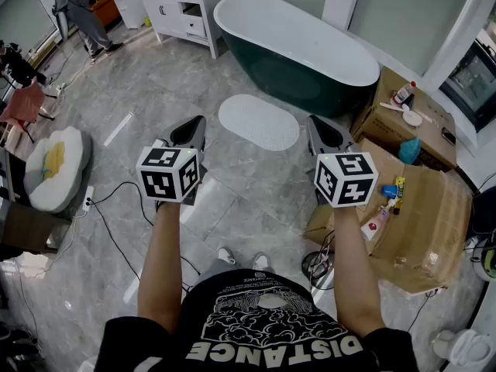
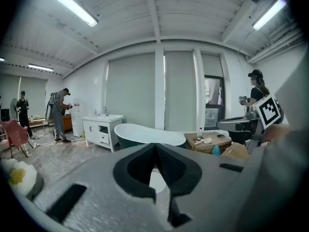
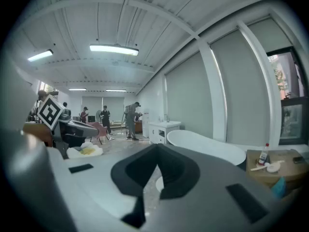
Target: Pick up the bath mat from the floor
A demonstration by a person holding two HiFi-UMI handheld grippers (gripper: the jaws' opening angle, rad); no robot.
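The bath mat (image 1: 258, 121), a white oval with a fine bumpy texture, lies flat on the grey tiled floor just in front of the bathtub (image 1: 294, 49). My left gripper (image 1: 189, 131) hangs in the air to the mat's left, jaws shut and empty. My right gripper (image 1: 325, 134) is held to the mat's right, also shut with nothing in it. Both point forward and slightly down, well above the floor. In the left gripper view a sliver of the mat (image 2: 155, 181) shows through the jaw opening; the right gripper view shows a sliver of the mat (image 3: 159, 183) too.
Open cardboard boxes (image 1: 422, 208) with bottles and small items stand right of the mat. A white vanity (image 1: 186, 6) sits left of the tub. A fried-egg cushion (image 1: 54, 165) and cables (image 1: 116, 208) lie on the floor at left. A person (image 1: 81, 10) stands at the far left.
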